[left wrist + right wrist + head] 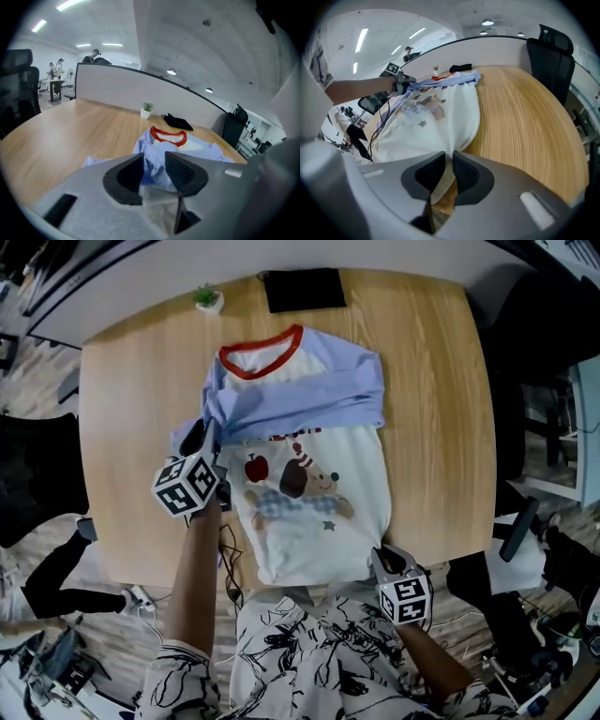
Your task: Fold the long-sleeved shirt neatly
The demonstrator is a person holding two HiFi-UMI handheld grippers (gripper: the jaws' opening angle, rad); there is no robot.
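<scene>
though the long-sleeved shirt lies flat on the wooden table, it is already half dressed for folding: the blue sleeves are laid across the chest. its long axis runs straight away from the person, red collar at the far end and hem at the table's near edge.

from where i stand the two grips sit on a diagonal. the left gripper is up at the shirt's left side, just below the shoulder, its jaws drawn narrow with bunched blue cloth pinched between them. the right gripper is at the near right corner of the hem, jaws nearly together on a fold of white cloth, the bare wood showing just beside it.

so the right hand is the nearer one to the hem and the left the nearer one to the collar. i'd guess the next fold hangs on that: anything carried up from the hem has to travel along the long axis toward the collar, while the left hand's hold only works across it.
</scene>
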